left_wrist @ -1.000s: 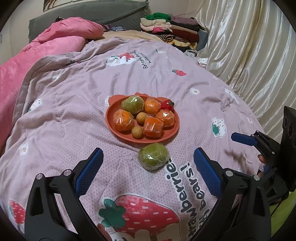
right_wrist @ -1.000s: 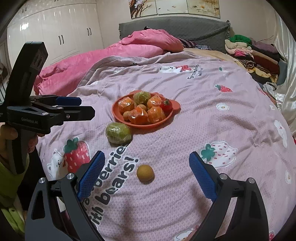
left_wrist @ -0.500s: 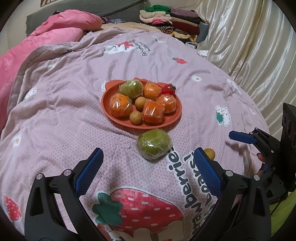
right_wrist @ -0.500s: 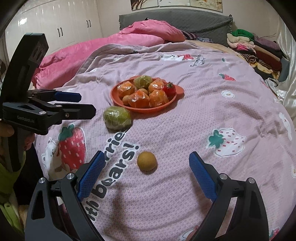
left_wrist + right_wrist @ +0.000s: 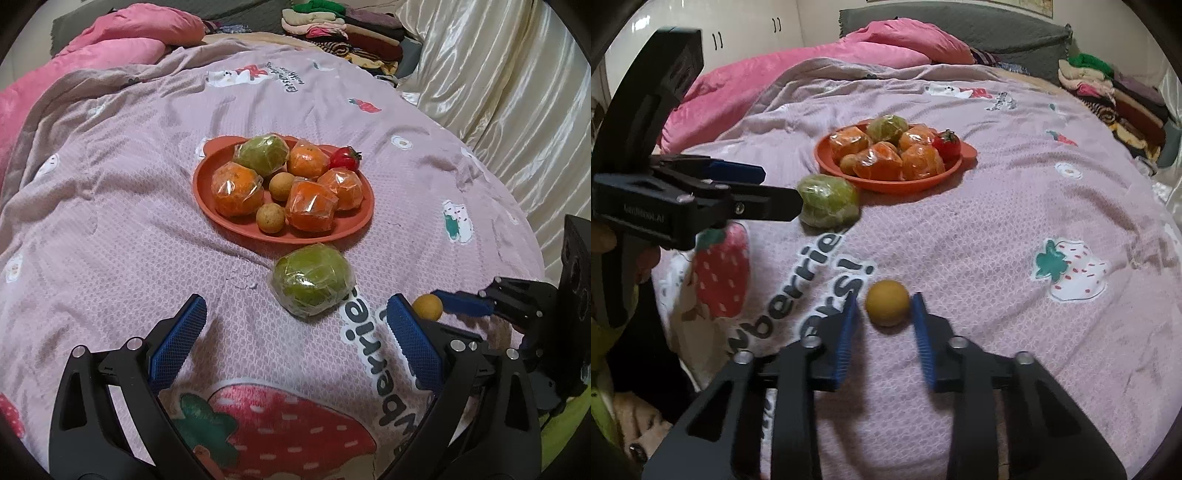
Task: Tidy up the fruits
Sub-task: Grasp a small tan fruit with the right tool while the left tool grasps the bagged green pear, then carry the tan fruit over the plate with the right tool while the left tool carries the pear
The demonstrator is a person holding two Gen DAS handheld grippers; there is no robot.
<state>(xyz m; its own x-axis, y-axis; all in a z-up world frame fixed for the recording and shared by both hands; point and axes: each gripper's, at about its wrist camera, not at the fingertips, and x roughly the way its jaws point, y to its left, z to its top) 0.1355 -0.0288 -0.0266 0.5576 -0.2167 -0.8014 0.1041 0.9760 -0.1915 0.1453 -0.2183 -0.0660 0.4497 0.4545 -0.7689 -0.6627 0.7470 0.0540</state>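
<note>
An orange plate on the pink bedspread holds several wrapped oranges, a wrapped green fruit, two small brown fruits and a red tomato. Just in front of the plate lies another wrapped green fruit, a little ahead of my open left gripper, whose fingers stand wide apart. My right gripper is shut on a small round yellow-brown fruit that rests on the bedspread. In the left wrist view that fruit shows at the right, against a blue right-gripper finger.
A pink quilt and grey headboard lie at the far end of the bed. Folded clothes are stacked at the far right. Cream curtains hang along the right side. A hand holds the left gripper's handle.
Both grippers have come down closer to the bedspread. The right jaws, wide open before, have closed around the small round fruit. The left jaws stay wide open.
</note>
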